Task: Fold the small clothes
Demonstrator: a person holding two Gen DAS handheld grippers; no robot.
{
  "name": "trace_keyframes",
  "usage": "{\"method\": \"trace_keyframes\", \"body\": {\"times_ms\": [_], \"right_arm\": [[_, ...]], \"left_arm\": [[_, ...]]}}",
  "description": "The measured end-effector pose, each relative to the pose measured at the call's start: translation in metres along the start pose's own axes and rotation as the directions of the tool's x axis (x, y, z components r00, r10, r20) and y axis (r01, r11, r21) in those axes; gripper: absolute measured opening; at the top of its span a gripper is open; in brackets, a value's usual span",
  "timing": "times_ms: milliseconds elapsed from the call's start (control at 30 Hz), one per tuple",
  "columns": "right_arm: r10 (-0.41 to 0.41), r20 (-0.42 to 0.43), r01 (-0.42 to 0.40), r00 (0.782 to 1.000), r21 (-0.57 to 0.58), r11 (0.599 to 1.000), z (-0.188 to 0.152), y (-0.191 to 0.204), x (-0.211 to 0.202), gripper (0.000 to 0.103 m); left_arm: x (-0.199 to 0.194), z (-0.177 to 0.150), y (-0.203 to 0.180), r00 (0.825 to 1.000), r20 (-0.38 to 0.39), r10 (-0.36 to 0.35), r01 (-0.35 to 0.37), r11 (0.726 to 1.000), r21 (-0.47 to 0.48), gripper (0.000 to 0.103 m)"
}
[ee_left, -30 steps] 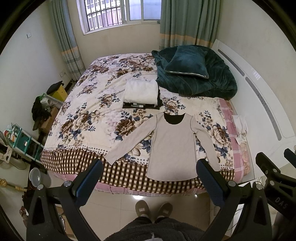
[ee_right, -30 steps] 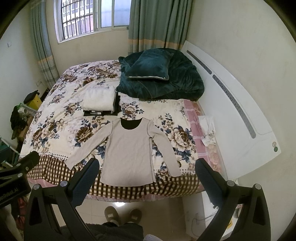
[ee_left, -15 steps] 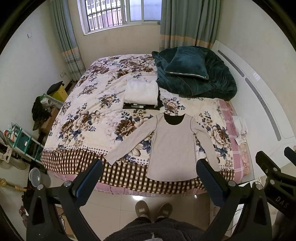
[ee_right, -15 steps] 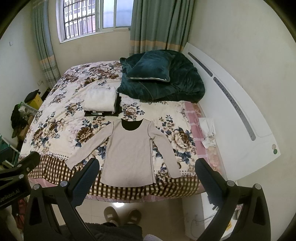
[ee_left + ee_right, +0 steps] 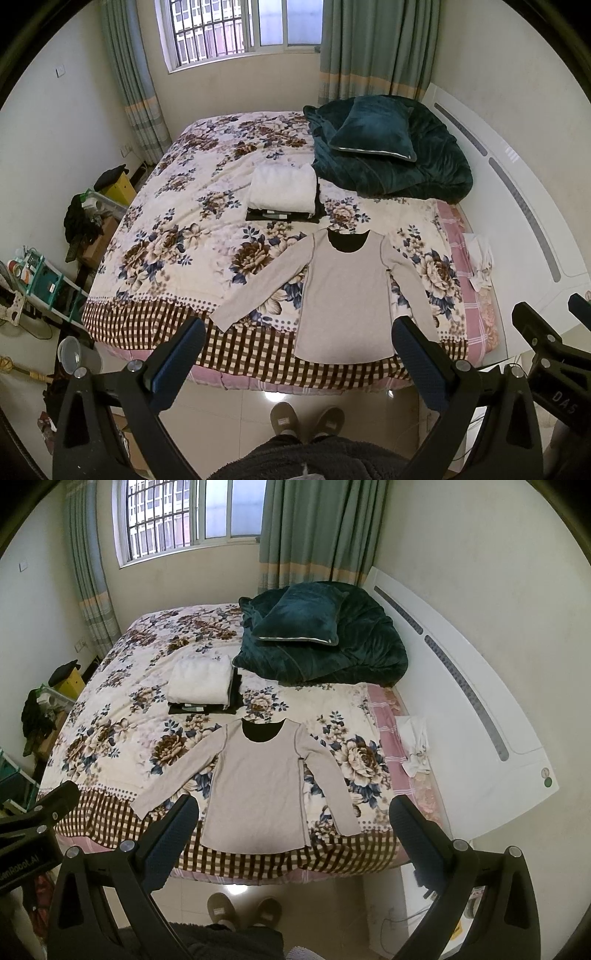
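A beige long-sleeved top lies flat on the floral bed, hem at the near edge, both sleeves spread out; it also shows in the right wrist view. My left gripper is open and empty, held high above the floor in front of the bed. My right gripper is open and empty at the same height; its body shows at the right of the left wrist view. The left gripper's body shows at the left of the right wrist view.
A folded white and black stack lies behind the top. A teal quilt with a pillow fills the far right. A white cloth lies by the white headboard. Shelves and clutter stand left. My slippers are on the tiles.
Nothing has changed on the bed. Both grippers stay open and have only drifted slightly.
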State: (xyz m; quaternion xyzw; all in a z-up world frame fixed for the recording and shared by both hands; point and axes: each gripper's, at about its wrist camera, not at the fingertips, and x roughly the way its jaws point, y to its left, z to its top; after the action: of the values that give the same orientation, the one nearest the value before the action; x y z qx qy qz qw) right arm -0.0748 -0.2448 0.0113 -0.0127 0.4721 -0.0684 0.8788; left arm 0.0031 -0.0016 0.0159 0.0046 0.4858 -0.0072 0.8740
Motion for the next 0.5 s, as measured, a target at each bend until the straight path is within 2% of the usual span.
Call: {"method": "trace_keyframes", "body": {"times_ms": [500], "right_arm": [[0.002, 0.003, -0.002, 1.000, 0.002, 1.000, 0.0038, 0.0023, -0.0056, 0.103]], "left_arm": [[-0.0060, 0.0047, -0.0021, 1.000, 0.004, 0.002, -0.002, 1.000, 0.003, 0.103]]}}
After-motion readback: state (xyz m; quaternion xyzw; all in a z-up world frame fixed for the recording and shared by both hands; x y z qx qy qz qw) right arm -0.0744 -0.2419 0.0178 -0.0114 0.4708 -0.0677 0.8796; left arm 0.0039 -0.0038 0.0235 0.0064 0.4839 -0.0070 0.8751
